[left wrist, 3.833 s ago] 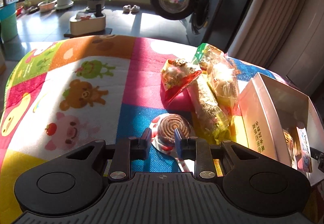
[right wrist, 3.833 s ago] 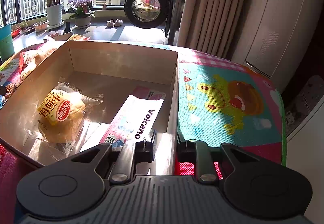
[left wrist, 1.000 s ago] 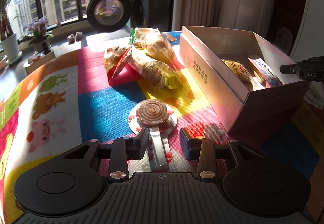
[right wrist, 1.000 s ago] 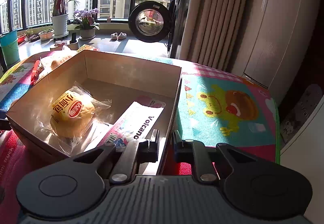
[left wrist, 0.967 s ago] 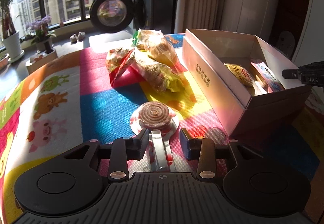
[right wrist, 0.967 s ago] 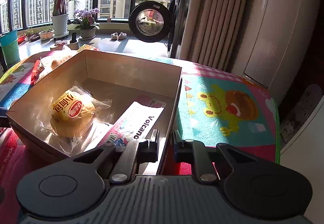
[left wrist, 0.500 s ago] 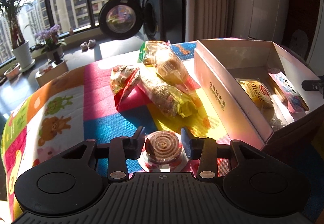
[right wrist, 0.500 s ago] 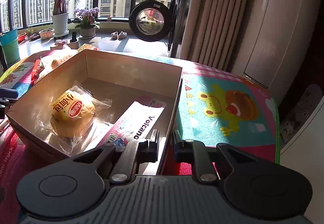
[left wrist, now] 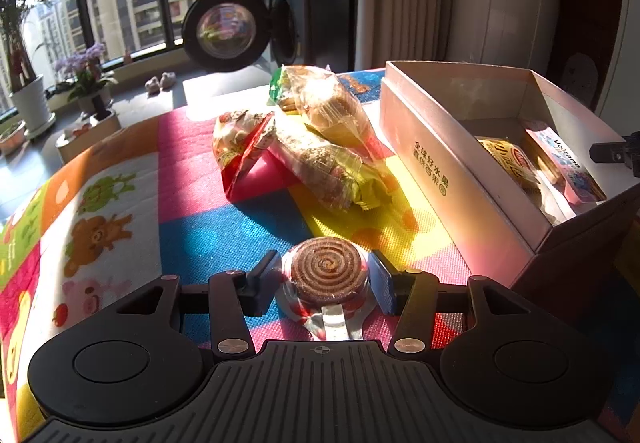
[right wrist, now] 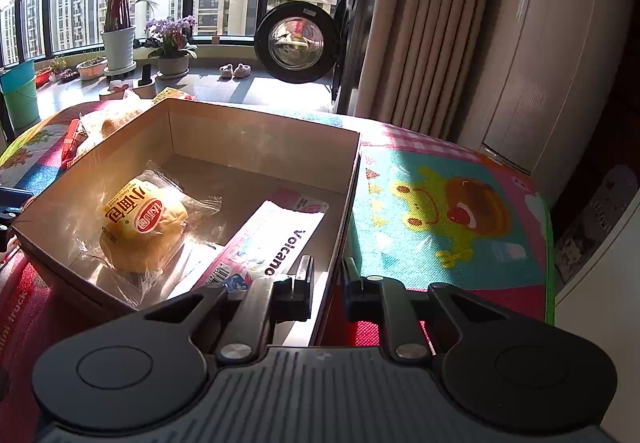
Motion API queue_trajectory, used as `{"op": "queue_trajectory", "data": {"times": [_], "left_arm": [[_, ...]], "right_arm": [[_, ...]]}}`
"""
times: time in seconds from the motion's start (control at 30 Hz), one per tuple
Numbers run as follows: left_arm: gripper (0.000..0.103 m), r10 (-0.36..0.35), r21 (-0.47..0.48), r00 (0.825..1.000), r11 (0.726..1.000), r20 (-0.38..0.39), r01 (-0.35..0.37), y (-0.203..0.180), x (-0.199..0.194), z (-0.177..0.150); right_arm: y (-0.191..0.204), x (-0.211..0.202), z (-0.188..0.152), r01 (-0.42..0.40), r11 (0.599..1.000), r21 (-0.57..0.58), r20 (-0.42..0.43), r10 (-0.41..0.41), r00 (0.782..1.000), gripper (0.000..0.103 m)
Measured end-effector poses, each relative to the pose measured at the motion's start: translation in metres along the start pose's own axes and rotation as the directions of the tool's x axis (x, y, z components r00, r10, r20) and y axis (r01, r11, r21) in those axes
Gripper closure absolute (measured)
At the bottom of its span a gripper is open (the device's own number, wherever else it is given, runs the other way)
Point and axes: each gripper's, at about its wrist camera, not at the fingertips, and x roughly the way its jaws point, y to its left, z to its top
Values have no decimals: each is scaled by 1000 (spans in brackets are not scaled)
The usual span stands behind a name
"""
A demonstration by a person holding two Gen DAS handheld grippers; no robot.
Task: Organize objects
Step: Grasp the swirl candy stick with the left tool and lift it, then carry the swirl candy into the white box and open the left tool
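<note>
A round spiral snack in a clear wrapper lies on the colourful mat, between the fingers of my left gripper. The jaws stand wide on either side of it, open. To the right is a cardboard box holding a yellow bun packet and a pink Volcano packet. My right gripper is shut on the box's near right wall, one finger inside and one outside. Its tip shows in the left wrist view.
A pile of wrapped snacks, with a red packet, lies on the mat behind the spiral snack, left of the box. The mat's edge drops off to the right. A washing machine door and plant pots stand beyond.
My left gripper has moved forward, so the spiral snack that lay ahead of its fingertips now sits between them. The right gripper and the box have stayed put.
</note>
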Motion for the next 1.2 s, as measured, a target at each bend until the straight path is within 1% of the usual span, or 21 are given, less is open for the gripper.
{"op": "queue_trajectory", "data": {"times": [0.03, 0.1, 0.2, 0.33, 0.4, 0.47, 0.53, 0.63, 0.73, 0.87, 0.93, 0.97, 1.0, 1.03, 1.13, 1.2], "left_arm": [[52, -1, -7, 1000, 1000, -2, 1, 0, -1, 0], [52, -3, -9, 1000, 1000, 3, 3, 0, -2, -1], [53, -28, -34, 1000, 999, 12, 29, 4, -6, -6], [54, -41, -45, 999, 998, -19, 40, 4, -14, -7], [54, -59, -57, 998, 997, -29, 57, 3, -21, -4], [54, -89, -75, 996, 993, -15, 88, -1, -33, 5], [54, -121, -83, 992, 989, 23, 123, -7, -47, 19], [54, -165, -76, 982, 982, 88, 172, -22, -65, 48], [54, -206, -66, 967, 974, 147, 217, -42, -74, 79], [53, -255, -96, 938, 954, 236, 283, -67, -71, 113], [53, -291, -115, 924, 938, 250, 327, -78, -62, 124], [53, -314, -116, 921, 931, 231, 346, -84, -54, 128], [53, -328, -117, 921, 927, 210, 357, -90, -46, 132], [52, -325, -122, 924, 928, 203, 353, -93, -41, 133], [54, -282, -131, 935, 940, 215, 314, -100, -28, 129], [54, -282, -139, 936, 939, 210, 314, -98, -24, 127]], "right_arm": [[0, 0, 0, 0, 1000, 0, 0, 0, 1000, 88], [0, 0, 0, 0, 1000, -1, 0, 0, 1000, 88], [0, 0, 0, 0, 1000, -2, -1, 0, 1000, 88], [1, 1, 0, 4, 1000, -10, -2, -4, 1000, 88], [1, 1, 0, 4, 1000, -11, -1, -4, 1000, 88], [1, 1, 0, 3, 1000, -11, 1, -3, 1000, 88], [1, 1, 0, 3, 1000, -10, 3, -3, 1000, 88], [1, 2, 0, 3, 1000, -9, 5, -3, 1000, 88], [1, 2, 0, 2, 1000, -11, 5, -2, 1000, 88], [1, 2, 0, 0, 1000, -11, 4, 0, 1000, 88], [0, 2, 0, -4, 1000, -7, 4, 4, 1000, 87], [0, 2, 0, -5, 1000, -5, 4, 5, 1000, 87], [0, 2, -1, -6, 1000, -4, 4, 6, 1000, 87], [0, 2, -1, -7, 1000, -4, 5, 7, 1000, 87], [-1, 2, -1, -11, 1000, -4, 6, 11, 1000, 87], [-1, 2, -1, -14, 1000, -2, 6, 14, 1000, 87]]}}
